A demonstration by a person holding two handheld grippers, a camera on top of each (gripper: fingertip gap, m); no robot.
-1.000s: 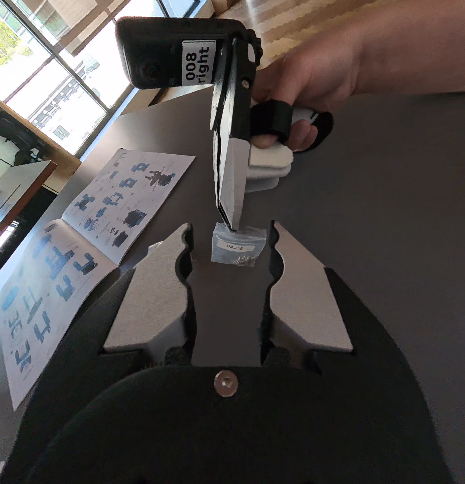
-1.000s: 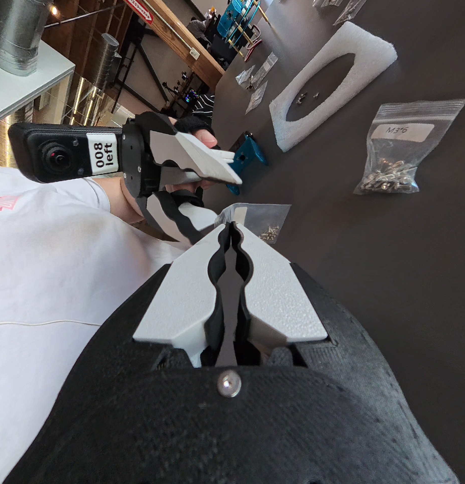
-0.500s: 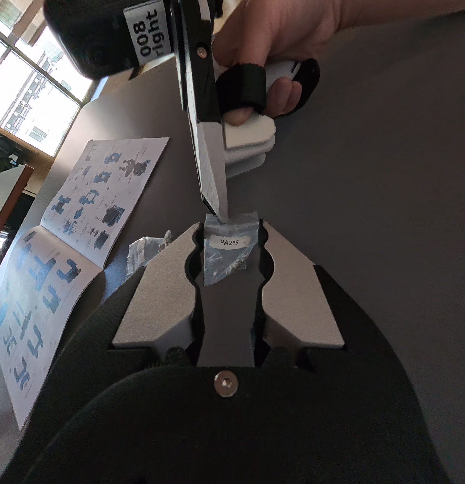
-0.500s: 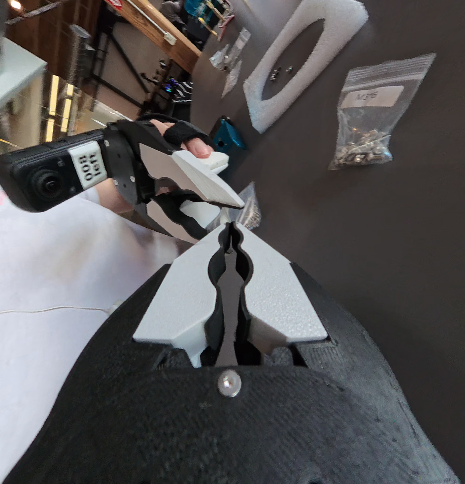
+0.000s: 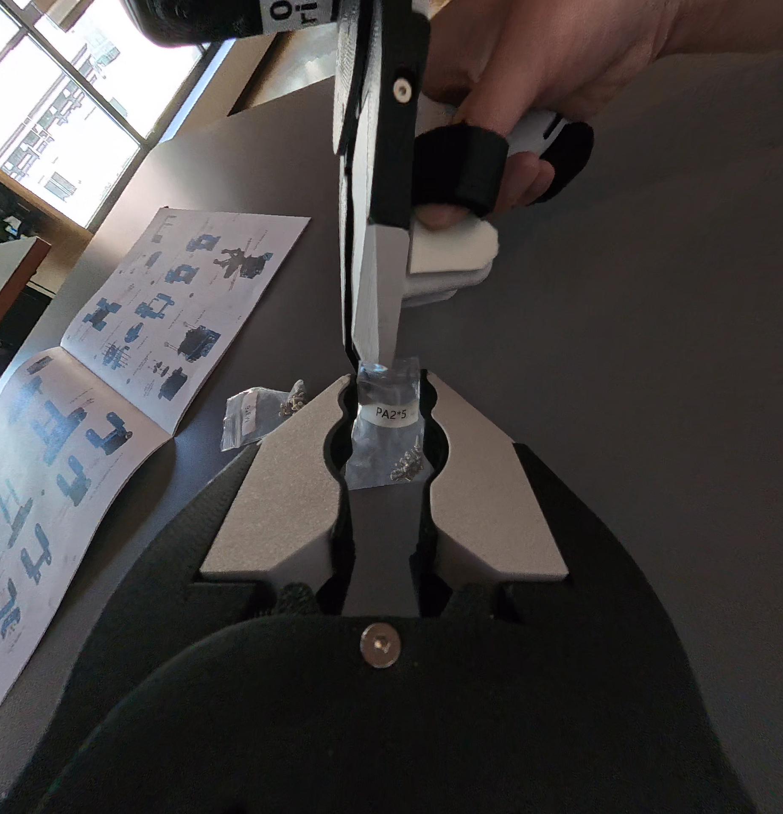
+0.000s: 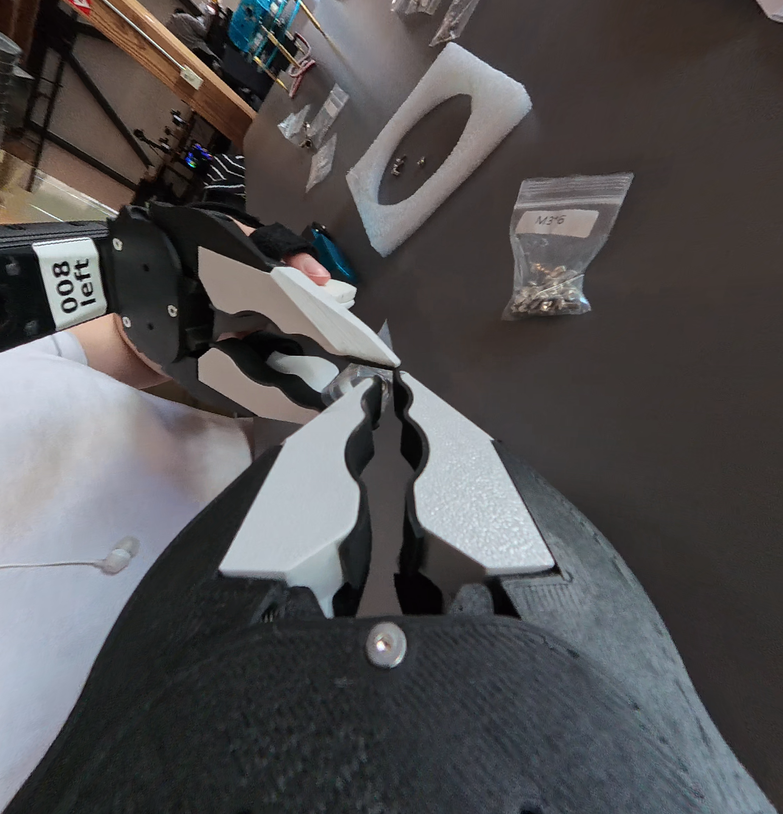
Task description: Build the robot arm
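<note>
A small clear bag of tiny screws with a white label hangs above the dark table. My right gripper comes down from above and is shut on the bag's top edge. My left gripper has its fingertips pressed against the bag's two side edges, and the bag bows between them. In the right wrist view my right gripper pinches the bag at its tips. The left gripper meets it there from the left.
An open instruction booklet and a second small bag lie left of the left gripper. A larger bag of screws, a white foam frame, a blue part and several small bags lie farther off. A person's white shirt is close. My two grippers' fingertips are within a few centimetres of each other.
The right gripper lifted the small bag off the table and brought it between the left fingers. The left jaws narrowed from wide open until they touch the bag's sides.
</note>
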